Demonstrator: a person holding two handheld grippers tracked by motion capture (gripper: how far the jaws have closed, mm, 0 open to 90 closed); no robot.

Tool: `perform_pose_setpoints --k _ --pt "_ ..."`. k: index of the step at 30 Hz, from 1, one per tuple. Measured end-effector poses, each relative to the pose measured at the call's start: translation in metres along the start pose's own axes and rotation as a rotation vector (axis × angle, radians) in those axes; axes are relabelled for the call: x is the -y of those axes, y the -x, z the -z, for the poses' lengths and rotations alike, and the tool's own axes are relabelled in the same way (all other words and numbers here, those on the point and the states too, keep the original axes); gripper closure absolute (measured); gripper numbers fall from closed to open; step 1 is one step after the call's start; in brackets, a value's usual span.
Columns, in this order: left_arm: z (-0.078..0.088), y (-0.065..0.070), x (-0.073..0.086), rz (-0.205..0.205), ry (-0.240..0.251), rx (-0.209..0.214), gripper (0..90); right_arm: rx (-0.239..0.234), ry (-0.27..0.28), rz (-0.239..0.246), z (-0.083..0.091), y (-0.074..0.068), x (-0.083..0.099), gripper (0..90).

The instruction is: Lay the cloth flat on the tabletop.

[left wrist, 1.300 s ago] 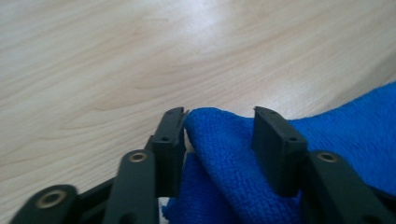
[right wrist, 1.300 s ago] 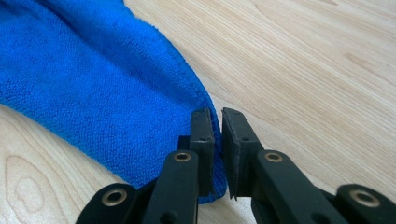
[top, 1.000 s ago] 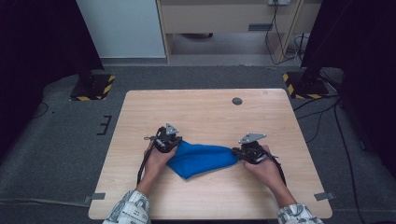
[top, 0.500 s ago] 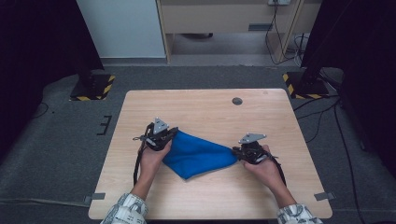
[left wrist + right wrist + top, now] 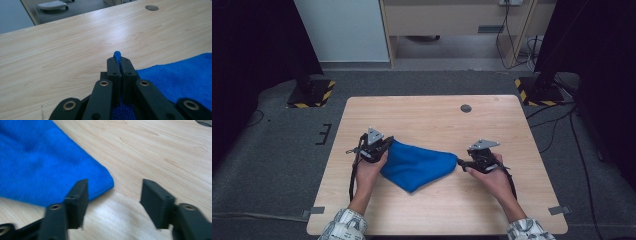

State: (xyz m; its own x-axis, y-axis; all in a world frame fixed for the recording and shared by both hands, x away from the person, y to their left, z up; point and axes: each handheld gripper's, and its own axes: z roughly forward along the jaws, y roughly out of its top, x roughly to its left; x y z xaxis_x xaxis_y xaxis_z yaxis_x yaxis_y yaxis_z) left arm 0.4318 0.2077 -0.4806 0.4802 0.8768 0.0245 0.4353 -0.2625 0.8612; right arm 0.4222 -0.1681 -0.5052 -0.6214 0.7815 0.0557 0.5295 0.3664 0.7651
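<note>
A blue cloth (image 5: 417,164) lies crumpled on the wooden tabletop (image 5: 437,120), bearing no readable label or writing. The left tongs (image 5: 119,60) are clamped on a corner of it, a tuft poking past the tips. The right tongs (image 5: 113,192) have just been opening; the cloth's other corner lies free between the jaws
</note>
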Motion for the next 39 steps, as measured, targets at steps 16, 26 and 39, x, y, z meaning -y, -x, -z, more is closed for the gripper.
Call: perform_pose_setpoints --k 16,26,39 --pt "-0.004 -0.004 0.008 0.018 -0.016 -0.002 87.3 0.06 -0.091 -0.034 -0.046 -0.017 -0.007 58.9" --pt "-0.001 0.0 0.004 0.023 0.006 0.01 87.1 0.027 -0.03 0.006 -0.038 -0.016 -0.009 87.1" --pt "0.006 0.014 -0.013 0.041 0.082 0.057 87.1 0.066 0.126 0.034 0.026 -0.001 -0.044 87.2"
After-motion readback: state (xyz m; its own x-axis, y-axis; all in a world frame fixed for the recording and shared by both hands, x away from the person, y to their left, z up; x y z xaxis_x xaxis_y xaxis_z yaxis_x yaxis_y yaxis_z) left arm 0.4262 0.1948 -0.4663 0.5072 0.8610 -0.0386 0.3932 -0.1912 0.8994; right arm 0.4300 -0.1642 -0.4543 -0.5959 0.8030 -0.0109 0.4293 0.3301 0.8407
